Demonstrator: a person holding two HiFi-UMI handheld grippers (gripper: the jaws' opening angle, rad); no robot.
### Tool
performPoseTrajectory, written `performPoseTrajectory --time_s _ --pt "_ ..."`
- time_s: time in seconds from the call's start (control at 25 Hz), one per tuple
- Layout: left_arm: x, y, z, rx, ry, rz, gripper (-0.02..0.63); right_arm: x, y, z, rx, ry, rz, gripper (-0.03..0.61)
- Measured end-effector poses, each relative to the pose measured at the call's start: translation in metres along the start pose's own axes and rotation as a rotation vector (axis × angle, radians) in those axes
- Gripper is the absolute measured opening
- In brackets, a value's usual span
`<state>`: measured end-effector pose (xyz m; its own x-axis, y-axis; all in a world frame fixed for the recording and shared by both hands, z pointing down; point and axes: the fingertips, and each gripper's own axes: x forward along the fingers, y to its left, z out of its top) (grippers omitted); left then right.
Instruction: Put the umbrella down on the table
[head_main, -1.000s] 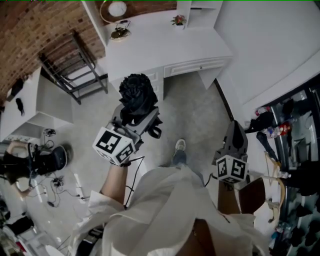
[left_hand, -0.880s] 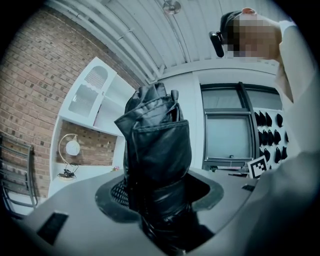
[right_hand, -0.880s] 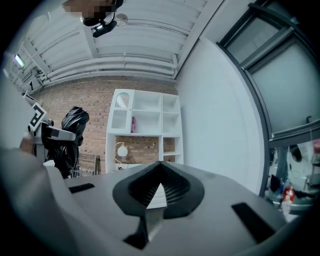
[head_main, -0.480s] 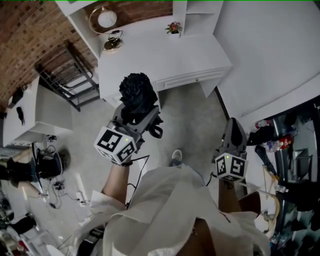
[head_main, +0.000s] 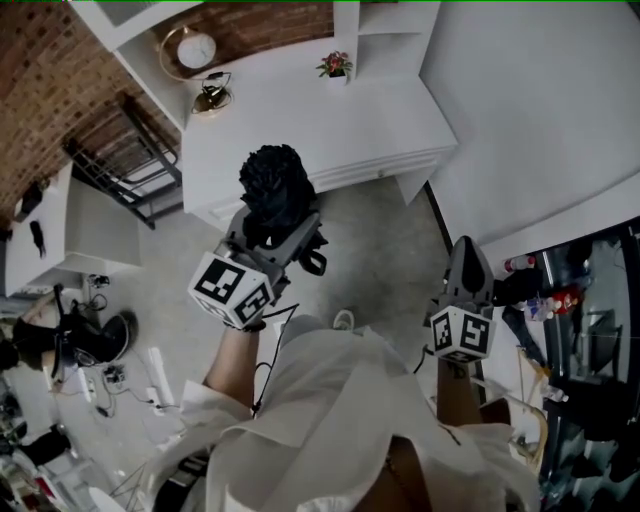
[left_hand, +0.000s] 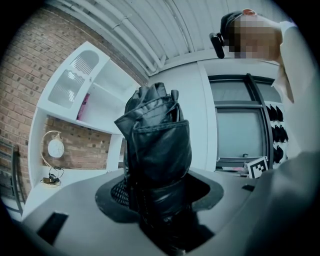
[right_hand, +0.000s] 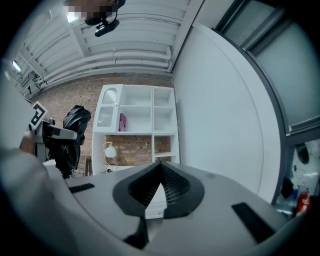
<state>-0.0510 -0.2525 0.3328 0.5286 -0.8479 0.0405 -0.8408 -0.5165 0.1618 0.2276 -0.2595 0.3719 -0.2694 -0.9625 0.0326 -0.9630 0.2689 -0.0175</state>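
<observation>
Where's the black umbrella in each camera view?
Head view: umbrella upper centre, held by the left gripper.
Left gripper view: umbrella dead centre, between the jaws.
Right gripper view: umbrella at far left.
Shared landmark: round white ornament on the white desk, in all three.

The place is a home-style room doubling as a recording space. A white table (head_main: 330, 130) with drawers, white shelving (right_hand: 137, 117) on a brick wall (head_main: 60, 80) and a small potted plant (head_main: 335, 66) look domestic, while loose cables (head_main: 110, 375) litter the floor (head_main: 390, 240).
</observation>
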Motion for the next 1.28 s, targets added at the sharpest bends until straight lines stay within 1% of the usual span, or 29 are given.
performPoseTrajectory --time_s 0.2,0.4,0.64,0.84,1.08,1.28 --pt "0.025 0.006 -0.004 -0.005 0.021 -0.006 0.267 0.016 -0.017 -0.005 0.011 0.009 -0.017 0.017" --pt "0.056 0.02 -0.004 -0.008 0.026 -0.038 0.267 0.037 -0.031 -0.008 0.009 0.021 -0.053 0.018" --pt "0.114 0.042 -0.001 -0.007 0.003 -0.083 0.267 0.078 -0.053 -0.006 -0.011 0.005 -0.088 0.017" --pt "0.174 0.076 0.001 -0.001 0.008 -0.121 0.267 0.139 -0.066 -0.004 -0.017 -0.007 -0.113 0.018" --pt "0.252 0.132 0.009 -0.02 0.04 -0.138 0.267 0.233 -0.067 0.009 -0.027 -0.007 -0.1 0.018" --pt "0.302 0.177 -0.007 -0.091 0.113 -0.124 0.267 0.3 -0.062 -0.003 -0.03 0.033 -0.079 0.018"
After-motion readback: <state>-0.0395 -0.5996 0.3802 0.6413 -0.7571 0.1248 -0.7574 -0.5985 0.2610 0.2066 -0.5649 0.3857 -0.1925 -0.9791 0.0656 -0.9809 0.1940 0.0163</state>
